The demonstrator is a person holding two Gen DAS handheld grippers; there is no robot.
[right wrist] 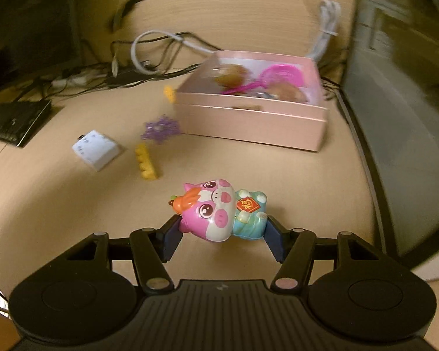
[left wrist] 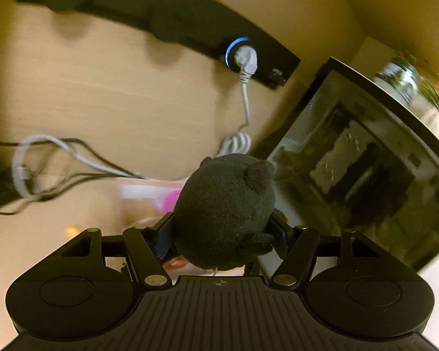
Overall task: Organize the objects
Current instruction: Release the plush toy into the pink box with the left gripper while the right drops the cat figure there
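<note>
My left gripper point(left wrist: 224, 234) is clenched on the black plush point(left wrist: 224, 213), held up off the desk; the pink box point(left wrist: 149, 191) peeks out just beyond and below it, slightly to the left. My right gripper point(right wrist: 222, 235) has the pig toy point(right wrist: 219, 209) between its pads, which seem to touch both ends, so I judge it grasped. The pig's long axis runs straight across from pad to pad, head on the left. Seen from the right, the box point(right wrist: 248, 122) lies ahead and a little to the right, open, already holding a pink scoop point(right wrist: 278, 77). I judge the left nearer the box, so the plush should drop in first, while the pig needs a forward carry over the near wall
</note>
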